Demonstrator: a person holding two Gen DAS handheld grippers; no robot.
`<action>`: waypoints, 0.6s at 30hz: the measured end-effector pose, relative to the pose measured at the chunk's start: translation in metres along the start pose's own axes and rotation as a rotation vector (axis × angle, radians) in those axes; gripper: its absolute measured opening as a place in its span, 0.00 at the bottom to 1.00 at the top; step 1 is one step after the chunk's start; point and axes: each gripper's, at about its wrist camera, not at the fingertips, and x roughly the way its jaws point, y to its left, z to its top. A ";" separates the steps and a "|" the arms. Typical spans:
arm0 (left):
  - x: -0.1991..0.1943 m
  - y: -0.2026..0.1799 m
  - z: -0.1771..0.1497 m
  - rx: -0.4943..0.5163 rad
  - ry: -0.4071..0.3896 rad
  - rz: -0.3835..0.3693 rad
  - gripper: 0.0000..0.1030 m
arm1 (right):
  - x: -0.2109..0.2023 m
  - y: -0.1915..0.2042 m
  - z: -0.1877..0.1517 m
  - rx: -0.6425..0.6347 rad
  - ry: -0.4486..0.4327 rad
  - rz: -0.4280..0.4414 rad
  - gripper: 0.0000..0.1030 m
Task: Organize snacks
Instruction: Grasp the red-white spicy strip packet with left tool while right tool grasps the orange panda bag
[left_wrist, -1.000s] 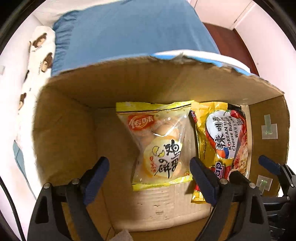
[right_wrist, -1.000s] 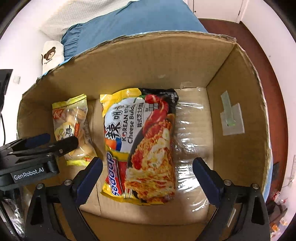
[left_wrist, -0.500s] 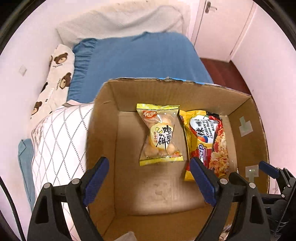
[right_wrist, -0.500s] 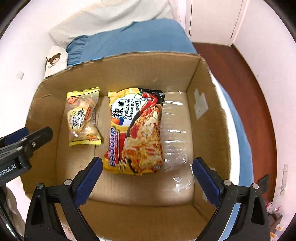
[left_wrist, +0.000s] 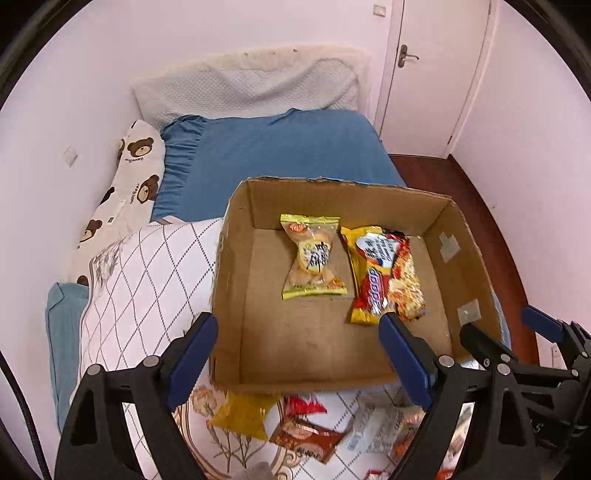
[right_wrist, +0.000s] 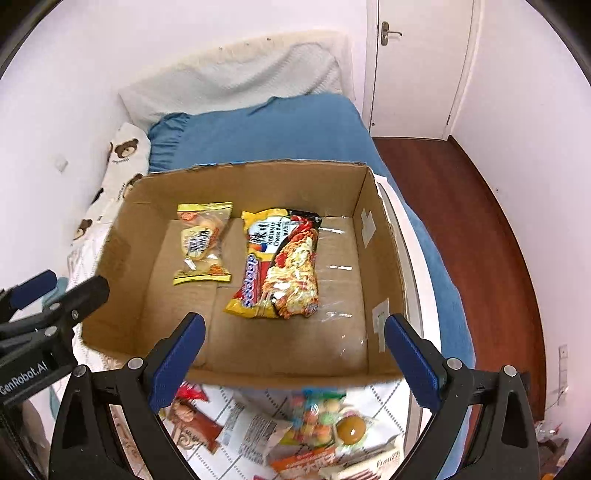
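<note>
While wide open, both tools empty

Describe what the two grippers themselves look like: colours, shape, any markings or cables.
Both the left gripper and the right gripper are black plastic, clamp-like frames with silver rivets and two long jaws faced in blue pads. Seen from the right wrist, the left one's body carries white "GenRobot.AI" lettering. A thin black cable runs along the left view's lower-left edge.

Both wrist cameras look steeply down from above the near rim of the open brown cardboard box, facing the blue-sheeted bed; the left one sits further left.
</note>
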 end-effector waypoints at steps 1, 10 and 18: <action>-0.005 0.001 -0.006 -0.003 0.001 -0.001 0.87 | -0.004 -0.001 -0.003 0.004 -0.001 0.010 0.97; 0.006 0.001 -0.109 -0.031 0.172 -0.049 0.87 | -0.011 -0.035 -0.076 0.096 0.087 0.110 0.97; 0.082 -0.068 -0.227 0.160 0.506 -0.136 0.87 | 0.012 -0.101 -0.176 0.256 0.239 0.106 0.78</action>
